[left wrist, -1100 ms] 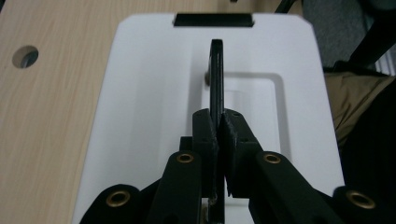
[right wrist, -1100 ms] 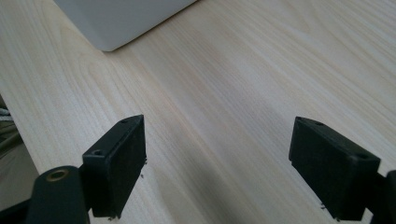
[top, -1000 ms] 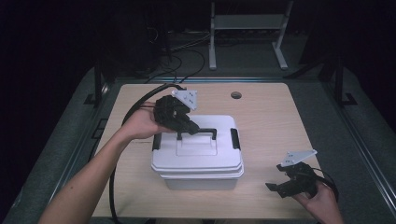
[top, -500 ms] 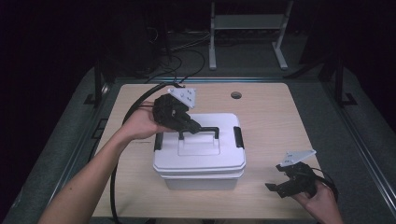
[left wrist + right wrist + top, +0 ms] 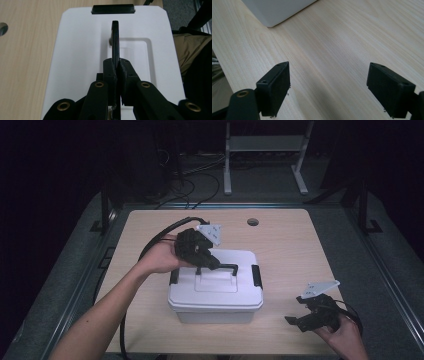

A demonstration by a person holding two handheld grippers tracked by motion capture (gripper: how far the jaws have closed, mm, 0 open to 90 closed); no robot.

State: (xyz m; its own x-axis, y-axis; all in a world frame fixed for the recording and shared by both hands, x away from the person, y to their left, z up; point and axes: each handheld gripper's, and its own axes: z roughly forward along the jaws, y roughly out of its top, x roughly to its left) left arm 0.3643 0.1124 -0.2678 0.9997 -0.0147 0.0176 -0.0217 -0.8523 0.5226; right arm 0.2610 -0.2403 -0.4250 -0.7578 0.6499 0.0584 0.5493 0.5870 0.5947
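Near the front right corner of the wooden counter (image 5: 295,245), right gripper (image 5: 305,319) in a hand, fingers (image 5: 275,87) spread wide with only bare wood between them; just left of it, mid-counter, white lidded box (image 5: 216,290) with black side latches; atop its lid, black handle (image 5: 115,42) raised upright, pinched between the closed fingers of the left gripper (image 5: 205,261); beyond, round hole (image 5: 253,222) near the counter's far edge.

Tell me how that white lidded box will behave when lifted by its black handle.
The white box looks like rigid plastic, so it should keep its shape. The left gripper clamps the thin black handle near one end, so the box may swing or tilt. Both side latches look closed, so the lid probably stays on.
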